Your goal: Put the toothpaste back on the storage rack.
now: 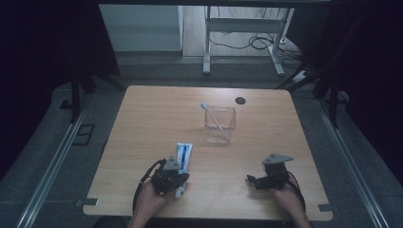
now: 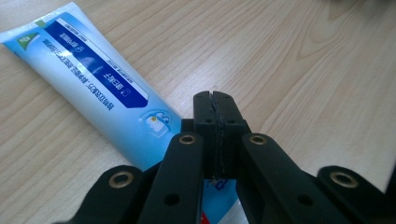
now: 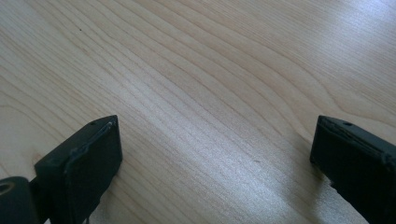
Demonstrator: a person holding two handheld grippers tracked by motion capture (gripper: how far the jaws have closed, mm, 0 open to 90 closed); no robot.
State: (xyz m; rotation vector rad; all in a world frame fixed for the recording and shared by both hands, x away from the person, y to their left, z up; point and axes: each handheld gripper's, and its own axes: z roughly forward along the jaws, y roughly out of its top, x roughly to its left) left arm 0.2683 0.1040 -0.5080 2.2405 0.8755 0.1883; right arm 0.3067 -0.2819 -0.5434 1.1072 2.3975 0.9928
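A blue and white toothpaste tube (image 1: 183, 154) lies flat on the wooden table (image 1: 152, 118) near the front left. My left gripper (image 1: 177, 175) sits over its near end, held in a hand. In the left gripper view the jaws of the left gripper (image 2: 215, 100) are shut, pads pressed together with nothing between them. The tube (image 2: 93, 79) runs from under them to the upper left. My right gripper (image 1: 252, 179) rests at the front right, pointing left. In the right gripper view the right gripper (image 3: 217, 135) is open over bare wood.
A clear square cup (image 1: 220, 124) stands in the middle of the table with a pink toothbrush (image 1: 215, 118) leaning in it. A small black disc (image 1: 241, 100) lies behind the cup. Metal desk legs stand on the floor beyond the far edge.
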